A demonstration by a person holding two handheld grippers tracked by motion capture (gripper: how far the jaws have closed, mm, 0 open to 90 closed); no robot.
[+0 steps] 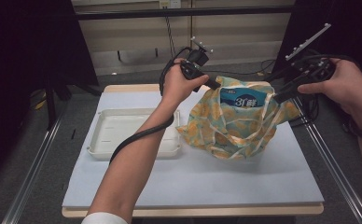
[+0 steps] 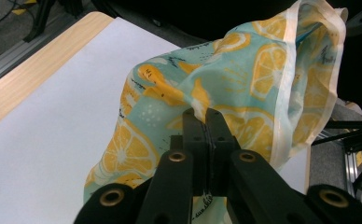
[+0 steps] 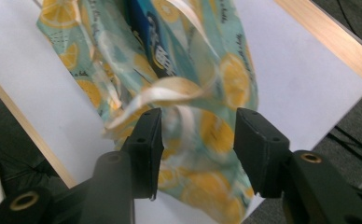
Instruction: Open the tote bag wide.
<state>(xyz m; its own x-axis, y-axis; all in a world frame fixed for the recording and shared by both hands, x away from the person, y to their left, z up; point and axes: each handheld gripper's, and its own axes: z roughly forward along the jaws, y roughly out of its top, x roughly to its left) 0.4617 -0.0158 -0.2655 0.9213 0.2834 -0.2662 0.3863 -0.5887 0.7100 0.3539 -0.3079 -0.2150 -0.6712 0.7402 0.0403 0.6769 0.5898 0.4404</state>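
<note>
Item: lemon-print bag (image 1: 235, 126), on the tabletop (image 1: 193, 182) right of a white tray (image 1: 123, 135), blue packet (image 1: 242, 97) inside. I see my left tongs (image 2: 207, 114) clenched on its rim. Right tongs (image 3: 198, 135) released, jaws apart around a handle strap (image 3: 170, 91), seemingly untouched; blur hinders.

Left of centre in my high view sits a white tray (image 1: 105, 140), shallow and rectangular, on the white sheet (image 1: 244, 182) that covers my wooden table (image 1: 123, 87). Metal rails (image 1: 30, 172) run down both lower sides of the frame, and dark cables (image 1: 263, 65) lie on the floor at the upper right.
</note>
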